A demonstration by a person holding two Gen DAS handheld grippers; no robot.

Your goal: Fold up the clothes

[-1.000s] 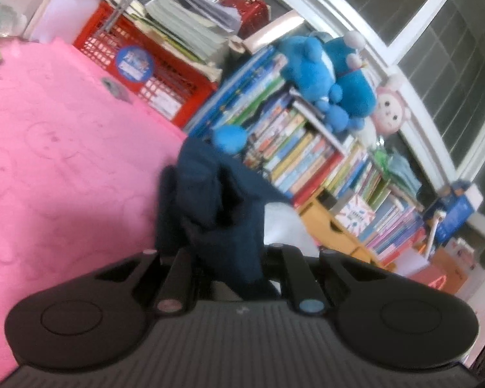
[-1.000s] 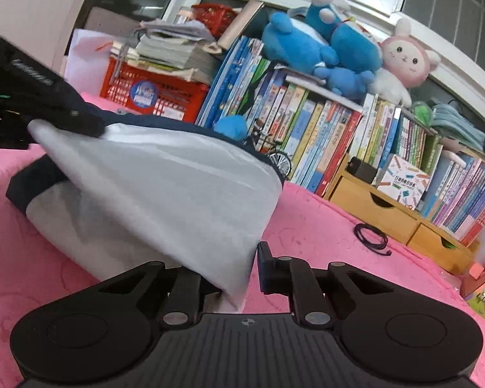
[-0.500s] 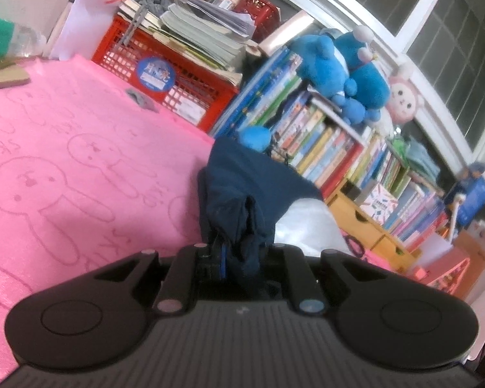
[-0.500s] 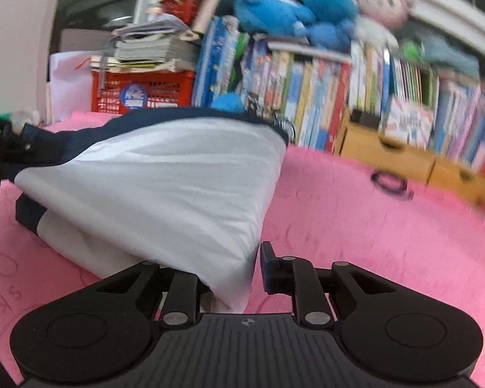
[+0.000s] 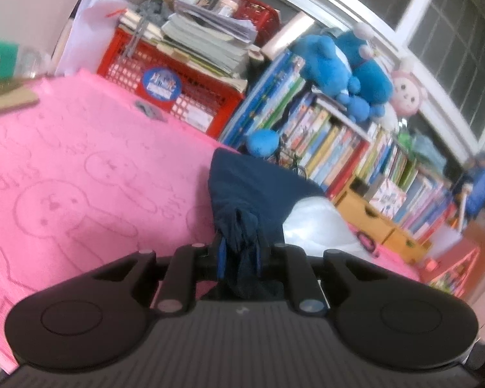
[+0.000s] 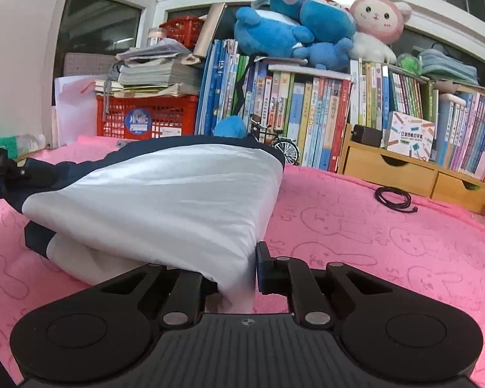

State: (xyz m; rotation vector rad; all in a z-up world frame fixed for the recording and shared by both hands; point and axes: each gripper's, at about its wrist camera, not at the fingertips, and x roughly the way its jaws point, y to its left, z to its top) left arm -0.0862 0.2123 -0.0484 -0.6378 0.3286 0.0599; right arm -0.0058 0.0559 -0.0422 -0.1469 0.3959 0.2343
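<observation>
One garment (image 6: pixel 165 194), two grippers (image 5: pixel 242 255) (image 6: pixel 232 268), two red crates (image 6: pixel 145 119) (image 6: pixel 181 30), three plush toys (image 6: pixel 294 29), one black cable (image 6: pixel 393 198), one toy bicycle (image 6: pixel 276 144)

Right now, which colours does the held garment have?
The garment is white with navy; the right wrist view shows it best.

Both cameras are sitting low behind their own fingers, looking forward and slightly down across the pink surface (image 6: pixel 388 226) from close range. The left wrist view is tilting, facing the red crate (image 5: pixel 177 80) and the bookshelf (image 5: pixel 339 148) obliquely. The right wrist view is facing that bookshelf (image 6: pixel 307 113) squarely. Both are sharing the crate, books, blue plush toys (image 6: pixel 291 22) and the garment (image 6: pixel 165 190).
</observation>
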